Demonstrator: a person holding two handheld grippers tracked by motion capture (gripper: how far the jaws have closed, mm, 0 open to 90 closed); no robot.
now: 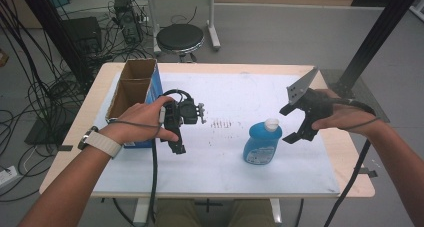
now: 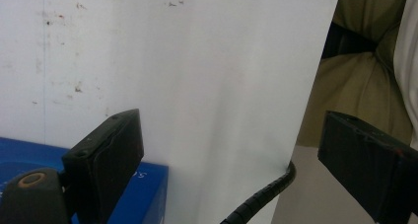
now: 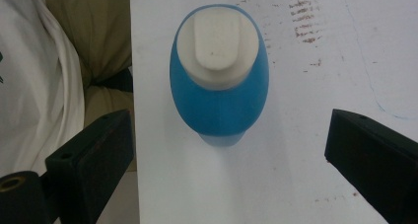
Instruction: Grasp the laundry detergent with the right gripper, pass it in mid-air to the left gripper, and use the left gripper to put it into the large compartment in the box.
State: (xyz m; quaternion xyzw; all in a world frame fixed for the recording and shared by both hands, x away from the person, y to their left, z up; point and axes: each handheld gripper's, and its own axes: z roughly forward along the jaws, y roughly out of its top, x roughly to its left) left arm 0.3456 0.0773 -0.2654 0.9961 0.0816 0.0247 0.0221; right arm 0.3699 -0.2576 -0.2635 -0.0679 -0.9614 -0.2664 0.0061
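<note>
A blue bottle (image 1: 262,143) with a white cap (image 1: 271,124) stands upright on the white sheet (image 1: 235,92), right of centre. My right gripper (image 1: 288,124) hovers open just to its right, jaws facing the bottle without touching it. In the right gripper view the bottle (image 3: 219,93) is seen from above, centred ahead of the wide-apart jaws of the right gripper (image 3: 230,132). My left gripper (image 1: 176,139) is held beside a blue box (image 1: 134,99), pointing toward the table's near edge. In the left gripper view, the left gripper (image 2: 236,150) is open over bare sheet, nothing between its jaws.
The blue box has an open cardboard top and stands at the table's left. Its corner (image 2: 128,184) lies by the left jaw. A black stool (image 1: 180,37) and tangled cables (image 1: 45,87) lie beyond the table. A black frame post (image 1: 380,32) rises at right.
</note>
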